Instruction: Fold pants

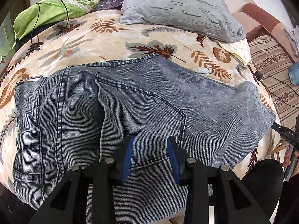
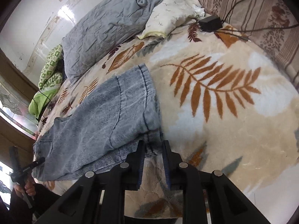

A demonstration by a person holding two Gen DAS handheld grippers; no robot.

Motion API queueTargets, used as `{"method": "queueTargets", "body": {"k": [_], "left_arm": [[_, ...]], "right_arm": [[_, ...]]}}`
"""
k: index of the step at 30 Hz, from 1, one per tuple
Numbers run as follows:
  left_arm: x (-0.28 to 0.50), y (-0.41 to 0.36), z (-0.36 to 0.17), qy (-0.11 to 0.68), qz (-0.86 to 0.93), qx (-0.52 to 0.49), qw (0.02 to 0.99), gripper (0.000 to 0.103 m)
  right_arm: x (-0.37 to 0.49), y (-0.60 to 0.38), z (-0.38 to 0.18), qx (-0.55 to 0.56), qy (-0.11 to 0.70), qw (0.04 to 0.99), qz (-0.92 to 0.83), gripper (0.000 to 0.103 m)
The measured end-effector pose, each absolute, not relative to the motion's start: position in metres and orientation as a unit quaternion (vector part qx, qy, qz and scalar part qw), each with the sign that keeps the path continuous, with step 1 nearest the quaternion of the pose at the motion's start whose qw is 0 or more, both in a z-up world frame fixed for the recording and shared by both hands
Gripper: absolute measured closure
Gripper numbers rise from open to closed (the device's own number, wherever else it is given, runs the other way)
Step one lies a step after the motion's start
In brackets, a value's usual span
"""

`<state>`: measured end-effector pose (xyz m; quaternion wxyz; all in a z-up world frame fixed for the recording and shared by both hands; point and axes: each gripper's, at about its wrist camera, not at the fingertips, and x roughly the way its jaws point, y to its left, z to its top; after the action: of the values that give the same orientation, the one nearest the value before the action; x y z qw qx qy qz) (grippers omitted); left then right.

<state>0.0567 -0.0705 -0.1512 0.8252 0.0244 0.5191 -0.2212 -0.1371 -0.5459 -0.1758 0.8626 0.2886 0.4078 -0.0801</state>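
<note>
Blue denim pants (image 1: 130,112) lie folded on a leaf-print blanket (image 1: 84,37), back pocket up, waistband at the left. My left gripper (image 1: 150,145) is open just above the pocket's lower edge, holding nothing. In the right wrist view the pants (image 2: 104,123) lie with the leg hems folded over on top. My right gripper (image 2: 153,149) is open at the near right corner of the pants, its fingertips at either side of the lower layer's edge. The jaws are apart and not closed on the cloth.
A grey quilted pillow (image 1: 177,9) and a green patterned cloth (image 1: 56,5) lie at the far side of the bed. A black power adapter (image 2: 210,23) with cables sits near a striped cushion (image 2: 252,9). A white pillow (image 2: 168,13) lies beside the grey one.
</note>
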Motion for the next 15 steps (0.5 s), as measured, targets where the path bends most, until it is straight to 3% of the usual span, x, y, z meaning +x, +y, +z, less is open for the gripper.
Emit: {"method": "queueTargets", "body": {"k": [2, 5, 8, 10, 11, 15], "left_arm": [[0.056, -0.07, -0.152, 0.521, -0.219, 0.024, 0.825, 0.065], [0.055, -0.069, -0.152, 0.522, -0.217, 0.025, 0.825, 0.065], [0.054, -0.069, -0.15, 0.522, -0.216, 0.026, 0.825, 0.065], [0.055, -0.067, -0.15, 0.524, -0.214, 0.025, 0.824, 0.065], [0.056, -0.067, -0.15, 0.524, -0.214, 0.024, 0.824, 0.065], [0.06, -0.066, -0.151, 0.524, -0.214, 0.019, 0.824, 0.065]], "right_arm": [[-0.134, -0.551, -0.176, 0.287, 0.403, 0.864, -0.087, 0.076], [-0.12, -0.552, -0.183, 0.3, 0.413, 0.857, -0.066, 0.06], [-0.113, -0.546, -0.19, 0.308, 0.409, 0.858, -0.045, 0.058], [-0.115, -0.539, -0.187, 0.284, 0.408, 0.866, -0.05, 0.064], [-0.117, -0.535, -0.187, 0.273, 0.413, 0.868, -0.049, 0.074], [-0.141, -0.53, -0.183, 0.243, 0.426, 0.869, -0.073, 0.081]]}}
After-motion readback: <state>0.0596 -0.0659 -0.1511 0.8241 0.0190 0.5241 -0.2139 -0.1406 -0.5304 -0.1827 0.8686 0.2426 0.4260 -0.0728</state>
